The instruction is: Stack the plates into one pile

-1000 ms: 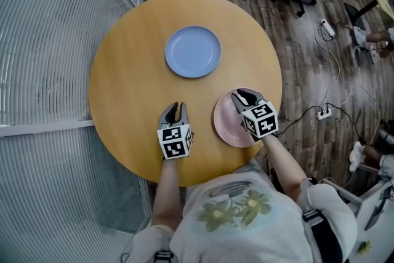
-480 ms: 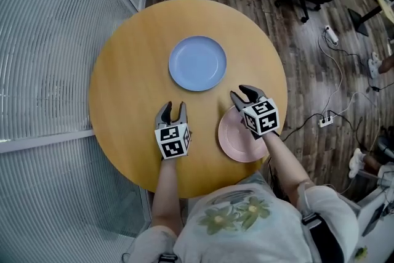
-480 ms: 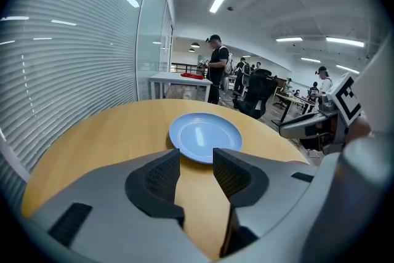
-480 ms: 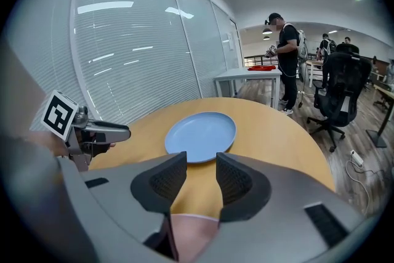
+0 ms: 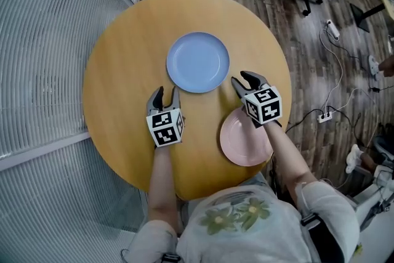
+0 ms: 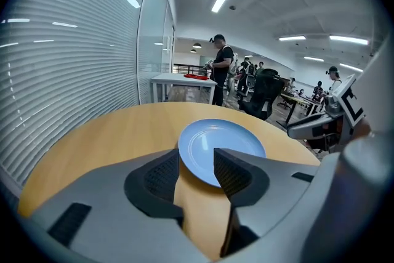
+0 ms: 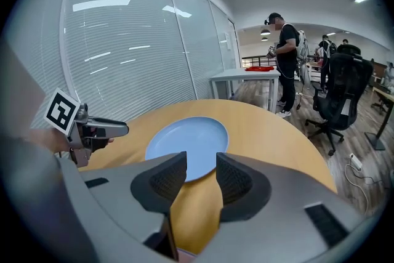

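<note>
The round table [image 5: 117, 77] is carrying both plates, and they are lying apart, so by my reckoning the stacking is not yet begun: no pile is forming anywhere. The blue plate [image 5: 197, 62] is sitting flat near the middle of the table, and the pink plate [image 5: 243, 140] is sitting flat at the near right edge, close to the person, with bare wood showing between the two. What is remaining, as I am judging it, is the whole job: one plate is needing to be picked up and set down on the other.

The left gripper [image 5: 166, 93] is hovering just short of the blue plate's near left rim, its jaws standing apart and having just been opening, with only tabletop showing between the pads. The right gripper [image 5: 244, 79] is pointing at the same plate's near right rim, jaws likewise parted and holding nothing; the forearm behind it is crossing over the pink plate.

Set against a second ago, both plates are keeping their places on the table, while both grippers are now sitting farther forward. The right one was over the pink plate then and is now past its far rim; the left one was well short of the blue plate with its jaws nearly together
</note>
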Tool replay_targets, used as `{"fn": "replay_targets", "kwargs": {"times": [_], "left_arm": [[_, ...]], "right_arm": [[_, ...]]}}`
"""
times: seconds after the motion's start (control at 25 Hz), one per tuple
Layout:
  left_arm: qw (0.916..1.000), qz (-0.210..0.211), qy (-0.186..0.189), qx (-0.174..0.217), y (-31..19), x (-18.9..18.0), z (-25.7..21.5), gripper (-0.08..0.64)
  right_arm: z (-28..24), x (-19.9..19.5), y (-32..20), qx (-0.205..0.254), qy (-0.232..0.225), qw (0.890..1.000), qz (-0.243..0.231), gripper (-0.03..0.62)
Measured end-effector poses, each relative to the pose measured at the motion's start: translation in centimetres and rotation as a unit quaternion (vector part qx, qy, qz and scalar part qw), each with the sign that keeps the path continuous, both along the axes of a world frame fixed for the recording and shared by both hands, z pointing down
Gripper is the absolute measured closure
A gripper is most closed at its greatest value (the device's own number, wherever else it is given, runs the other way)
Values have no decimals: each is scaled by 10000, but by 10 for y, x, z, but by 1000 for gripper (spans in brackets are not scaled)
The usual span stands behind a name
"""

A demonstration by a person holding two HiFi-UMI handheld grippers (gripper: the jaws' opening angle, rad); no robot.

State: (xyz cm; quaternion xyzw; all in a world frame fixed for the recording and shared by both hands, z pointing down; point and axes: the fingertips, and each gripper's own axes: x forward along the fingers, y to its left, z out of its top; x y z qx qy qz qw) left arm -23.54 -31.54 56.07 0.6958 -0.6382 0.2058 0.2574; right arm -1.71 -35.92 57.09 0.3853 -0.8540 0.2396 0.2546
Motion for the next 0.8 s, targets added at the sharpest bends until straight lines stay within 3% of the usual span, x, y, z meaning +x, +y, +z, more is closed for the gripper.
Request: {"fn": "replay_targets", "kwargs": {"times": [0.36,0.8], "left_arm": [[9994,187,-53,-276,-41,-7,48,387],[9966,62,-14,-821,-72,-8,105,387]], "right_arm": [[31,-22,-39,-44,96,9999,-69,460],[83,-19,-73,-418,273,9987,66,459]]}}
